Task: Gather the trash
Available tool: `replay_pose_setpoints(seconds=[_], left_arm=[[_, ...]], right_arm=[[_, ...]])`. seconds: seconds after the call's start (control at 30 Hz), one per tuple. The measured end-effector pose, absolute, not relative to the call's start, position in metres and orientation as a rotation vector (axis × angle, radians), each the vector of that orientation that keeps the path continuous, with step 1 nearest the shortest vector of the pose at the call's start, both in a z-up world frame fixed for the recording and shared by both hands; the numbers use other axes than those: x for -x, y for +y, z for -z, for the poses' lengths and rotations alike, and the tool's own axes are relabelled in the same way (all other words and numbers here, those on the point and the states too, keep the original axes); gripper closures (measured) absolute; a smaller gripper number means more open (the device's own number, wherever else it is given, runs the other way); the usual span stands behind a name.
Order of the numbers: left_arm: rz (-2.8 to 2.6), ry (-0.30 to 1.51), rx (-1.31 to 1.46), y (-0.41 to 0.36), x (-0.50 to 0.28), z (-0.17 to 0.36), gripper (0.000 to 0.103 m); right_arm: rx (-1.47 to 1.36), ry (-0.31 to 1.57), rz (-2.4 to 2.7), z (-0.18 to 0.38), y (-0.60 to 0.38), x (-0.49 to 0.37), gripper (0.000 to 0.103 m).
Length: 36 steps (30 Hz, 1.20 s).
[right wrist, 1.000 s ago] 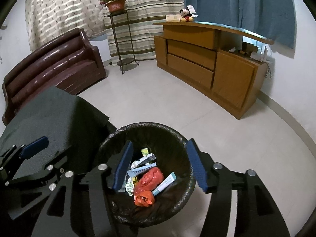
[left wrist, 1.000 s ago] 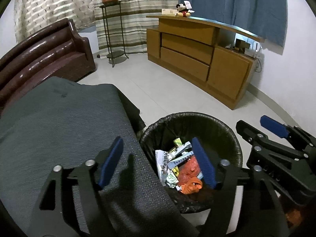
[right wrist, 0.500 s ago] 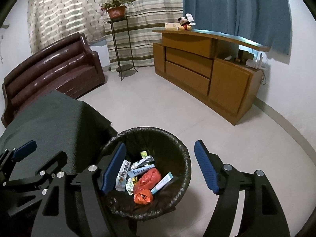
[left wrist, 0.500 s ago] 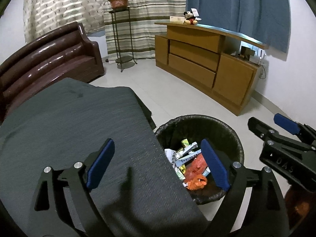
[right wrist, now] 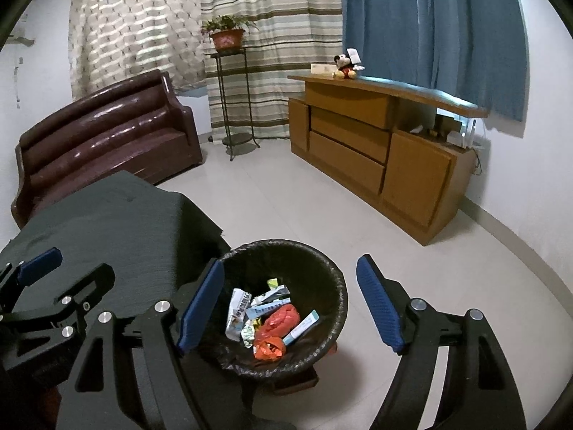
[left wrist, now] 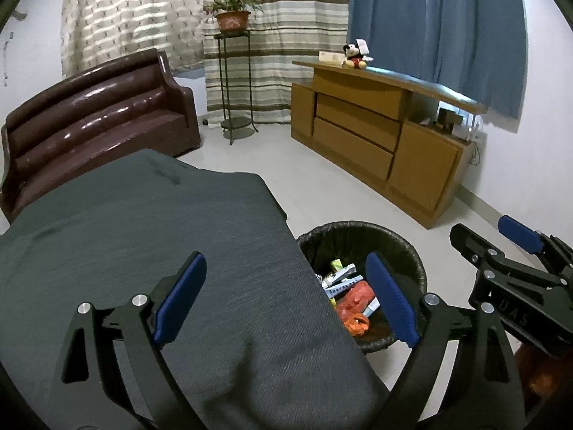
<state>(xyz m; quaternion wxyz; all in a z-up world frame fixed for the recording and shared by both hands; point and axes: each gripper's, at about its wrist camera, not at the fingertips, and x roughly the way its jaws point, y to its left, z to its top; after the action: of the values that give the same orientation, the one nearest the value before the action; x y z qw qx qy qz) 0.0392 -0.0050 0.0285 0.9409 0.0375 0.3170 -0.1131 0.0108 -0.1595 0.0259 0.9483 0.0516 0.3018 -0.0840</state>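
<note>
Wrappers, cartons and an orange plastic bag [right wrist: 269, 348] piled at the bottom of a black-lined trash bin [right wrist: 333, 272] on the pale tiled floor [right wrist: 308, 215], just beside the corner of a table under a dark grey cloth [left wrist: 150, 236]. A red crumpled wrapper [right wrist: 283, 317] and a small white-and-teal box [right wrist: 301, 328] among the litter, with a white carton [right wrist: 236, 313] leaning against the liner's left side. Right gripper [right wrist: 288, 308] hanging above the bin, blue pads spread wide, nothing between them. Left gripper [left wrist: 286, 301] poised over the cloth's edge, likewise spread wide and empty, right pad over the bin's rim, left pad over the cloth. Each gripper visible at the edge of the other's view. Beyond, a brown leather sofa [right wrist: 107, 136] against the left wall, a potted plant [right wrist: 227, 34] on a tall metal stand [right wrist: 232, 107] before striped curtains [right wrist: 272, 36], and a wooden sideboard [right wrist: 376, 150] along the right wall beneath a blue curtain [right wrist: 429, 28]. A Mickey Mouse doll [right wrist: 344, 64] seated on the sideboard's top, beside a flat pale box [right wrist: 322, 68].
</note>
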Motion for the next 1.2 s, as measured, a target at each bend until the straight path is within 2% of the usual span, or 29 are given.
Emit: replay_pose_setpoints(seconds=[0.4, 1.2], left_arm=[[0.209, 0.593, -0.056, 0.014, -0.008, -0.054, 0.014], [0.204, 0.584, -0.042, 0.021, -0.003, -0.056, 0.014]], right_arm=[[-0.084, 0.562, 0.155, -0.043, -0.144, 0.014, 0.028], [-0.076, 0.539, 0.154, -0.047, -0.139, 0.019, 0.028]])
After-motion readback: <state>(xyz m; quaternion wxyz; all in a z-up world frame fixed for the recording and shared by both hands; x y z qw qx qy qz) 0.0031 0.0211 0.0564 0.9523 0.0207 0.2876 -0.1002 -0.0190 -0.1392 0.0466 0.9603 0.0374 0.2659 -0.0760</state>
